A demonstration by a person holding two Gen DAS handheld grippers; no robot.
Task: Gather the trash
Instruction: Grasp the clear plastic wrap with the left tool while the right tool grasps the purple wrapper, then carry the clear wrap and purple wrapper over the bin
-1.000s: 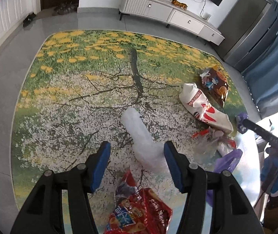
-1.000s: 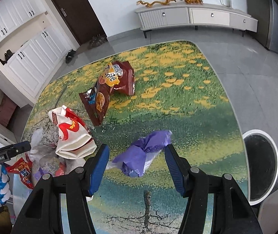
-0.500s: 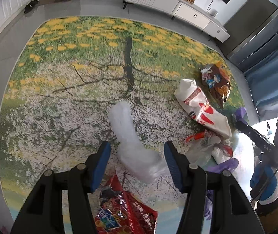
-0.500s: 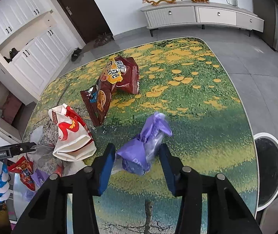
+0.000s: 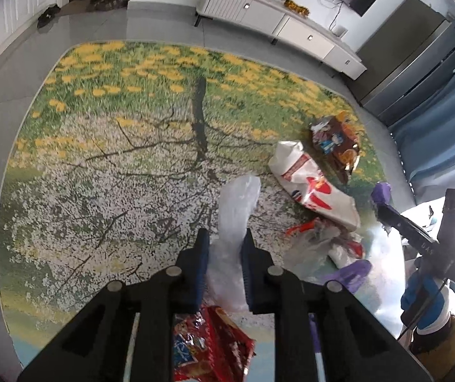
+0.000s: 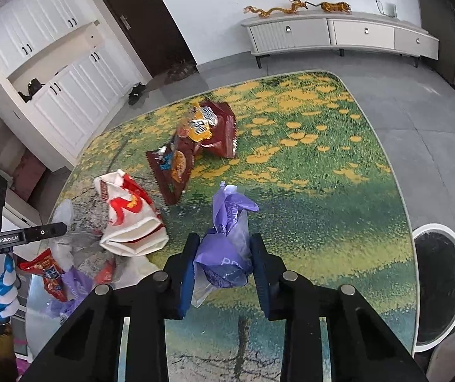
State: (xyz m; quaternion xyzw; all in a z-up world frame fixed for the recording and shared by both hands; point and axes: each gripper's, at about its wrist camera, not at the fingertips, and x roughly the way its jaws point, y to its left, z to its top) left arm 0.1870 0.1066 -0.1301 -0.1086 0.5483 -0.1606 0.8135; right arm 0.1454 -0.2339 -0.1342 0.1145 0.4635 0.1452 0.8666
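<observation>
My left gripper (image 5: 225, 242) is shut on a clear crumpled plastic bag (image 5: 235, 210) and holds it above the table with the flower-meadow print (image 5: 116, 146). My right gripper (image 6: 224, 248) is shut on a crumpled purple plastic bag (image 6: 227, 238) and holds it over the table (image 6: 323, 191). A white and red paper bag (image 5: 310, 184) (image 6: 128, 216), brown snack packets (image 5: 335, 143) (image 6: 192, 146) and a red snack packet (image 5: 208, 347) (image 6: 47, 270) lie on the table.
A round bin with a white rim (image 6: 439, 286) stands on the floor at the table's right edge. A heap of clear, red and purple wrappers (image 5: 326, 248) lies near the table corner. A long white sideboard (image 6: 339, 35) stands along the far wall.
Both grippers have closed: the left on the clear plastic bag, the right on the purple bag. Both bags now stand lifted between the fingers.
</observation>
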